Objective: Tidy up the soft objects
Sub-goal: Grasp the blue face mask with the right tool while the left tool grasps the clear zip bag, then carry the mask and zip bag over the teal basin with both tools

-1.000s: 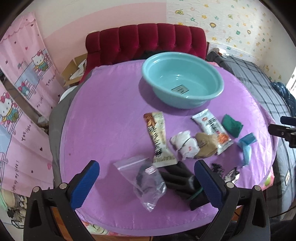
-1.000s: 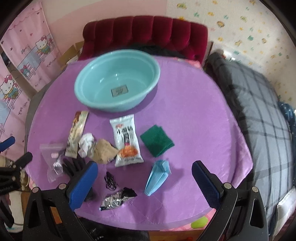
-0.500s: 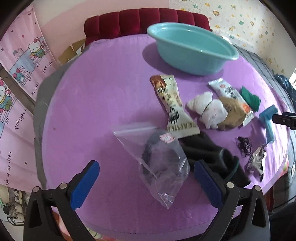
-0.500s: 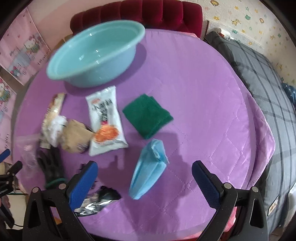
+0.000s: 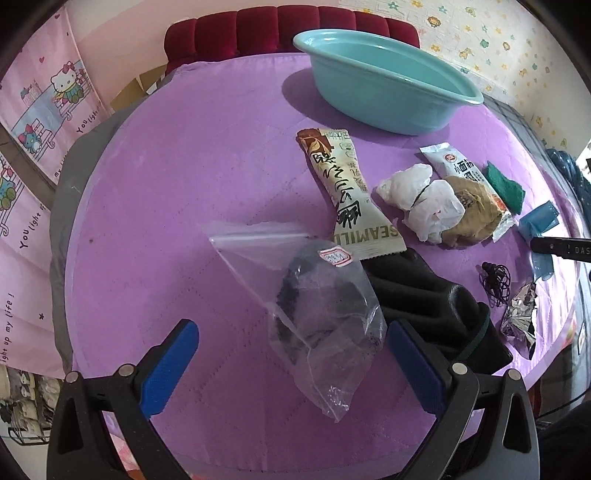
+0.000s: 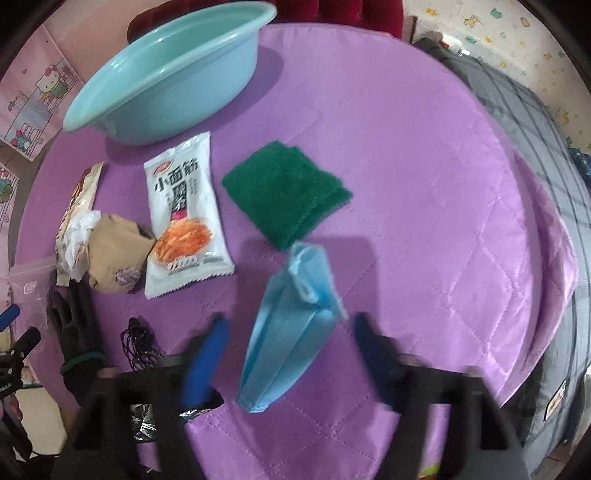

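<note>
My left gripper (image 5: 291,343) is open just above a clear zip bag (image 5: 314,302) with something dark inside; the bag lies between its blue fingers. A black glove (image 5: 436,306) lies right of the bag. My right gripper (image 6: 291,332) is open and blurred, with a folded blue face mask (image 6: 291,325) between its fingers. A green cloth (image 6: 288,195) lies beyond the mask. A teal basin (image 6: 166,74) stands at the back of the purple table (image 6: 424,184); it also shows in the left wrist view (image 5: 384,88).
Two snack packets (image 5: 343,192) (image 6: 184,214), white crumpled paper (image 5: 424,199), a brown wad (image 6: 114,254), black hair ties (image 6: 140,343) and a foil wrapper (image 5: 521,314) lie among the soft things. A red headboard (image 5: 288,29) stands behind the table, a grey plaid bed (image 6: 535,122) to the right.
Both grippers have moved down and forward toward the table. The left one has closed in on the zip bag. The right one has closed in on the blue mask, its fingers narrowing around it.
</note>
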Demonstrator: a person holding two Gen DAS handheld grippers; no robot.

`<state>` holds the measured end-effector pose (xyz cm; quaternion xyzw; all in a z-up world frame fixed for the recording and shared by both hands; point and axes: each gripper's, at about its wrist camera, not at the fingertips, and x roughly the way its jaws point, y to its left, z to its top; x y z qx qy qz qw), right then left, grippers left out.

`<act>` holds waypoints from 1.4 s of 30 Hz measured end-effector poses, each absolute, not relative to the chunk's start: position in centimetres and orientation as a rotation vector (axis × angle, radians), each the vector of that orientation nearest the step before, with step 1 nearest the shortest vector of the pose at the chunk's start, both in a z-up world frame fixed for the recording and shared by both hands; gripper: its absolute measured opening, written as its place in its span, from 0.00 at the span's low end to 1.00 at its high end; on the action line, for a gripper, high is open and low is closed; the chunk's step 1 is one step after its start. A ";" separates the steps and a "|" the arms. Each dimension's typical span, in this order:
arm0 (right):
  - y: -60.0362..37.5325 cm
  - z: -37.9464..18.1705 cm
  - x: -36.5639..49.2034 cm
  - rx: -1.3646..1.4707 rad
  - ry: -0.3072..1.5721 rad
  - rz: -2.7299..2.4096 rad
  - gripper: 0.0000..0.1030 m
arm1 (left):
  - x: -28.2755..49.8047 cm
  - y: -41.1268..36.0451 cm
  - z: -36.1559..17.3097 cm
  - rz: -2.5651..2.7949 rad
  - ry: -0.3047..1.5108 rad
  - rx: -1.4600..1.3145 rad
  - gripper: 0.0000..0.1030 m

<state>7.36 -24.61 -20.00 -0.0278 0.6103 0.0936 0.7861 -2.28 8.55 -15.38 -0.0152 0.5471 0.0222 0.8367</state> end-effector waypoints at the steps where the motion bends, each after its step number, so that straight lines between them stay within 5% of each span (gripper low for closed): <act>1: -24.5 -20.1 7.4 -0.056 1.313 0.203 0.30 | -2.2 8.5 -15.4 0.047 1.157 -0.033 1.00; 4: -24.5 -19.5 7.1 -0.060 1.296 0.204 0.19 | -1.9 8.5 -15.3 0.038 1.149 -0.050 1.00; 11: -23.6 -17.5 6.1 -0.084 1.275 0.207 0.18 | -1.1 8.0 -15.7 0.024 1.153 -0.042 0.98; 13: -23.5 -17.1 5.7 -0.093 1.271 0.207 0.18 | -0.8 8.0 -15.8 0.014 1.160 -0.052 0.86; 15: -23.3 -16.8 5.4 -0.091 1.268 0.216 0.18 | -0.7 7.9 -16.0 0.007 1.178 -0.045 0.63; 20: -23.6 -15.9 5.2 -0.095 1.254 0.231 0.18 | -0.9 8.0 -15.5 -0.024 1.166 -0.061 0.41; 42: -21.9 -10.9 6.0 -0.114 1.195 0.283 0.18 | -0.1 7.5 -8.5 -0.077 1.097 -0.033 0.40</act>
